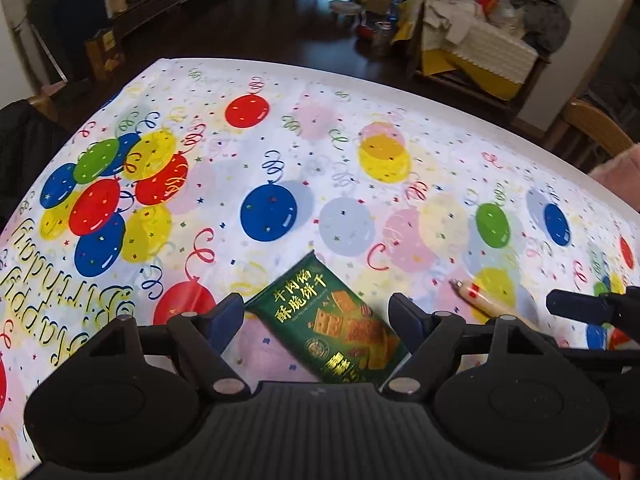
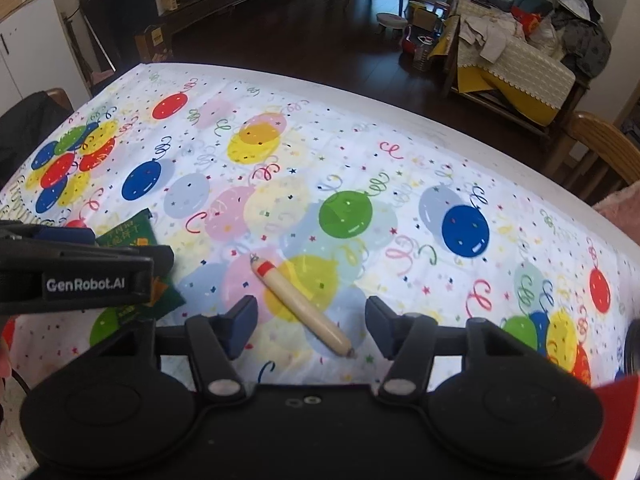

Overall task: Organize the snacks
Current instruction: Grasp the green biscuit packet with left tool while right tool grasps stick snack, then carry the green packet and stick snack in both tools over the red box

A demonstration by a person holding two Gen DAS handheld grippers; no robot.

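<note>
2 claws, both wide open rn, each lined up over its own snack, nothing gripped yet.

Left claw (image 1: 316, 312) sits low over the green biscuit pack (image 1: 336, 332). Pack lies flat on the surface (image 1: 280, 128), angled diagonally, near end tucked under the claw body, far corner poking out past the fingertips. Imo best bet is to twist the wrist so the fingers cross the pack's narrow width, then drop till the pads straddle both long edges before squeezing. It's a crinkly foil bag w/ brittle biscuits inside, so go gentle.

Right claw (image 2: 308, 322) frames the sausage stick (image 2: 300, 308), also diagonal: near end btwn the fingers, closer to the right one, red-banded tip pointing away to the left. Round + slick casing, prob rolls, so grip mid-length, square across it.

Further out the balloon tablecloth is bare, no bin or tray visible in either view, so can't tell where they're meant to go.
</note>
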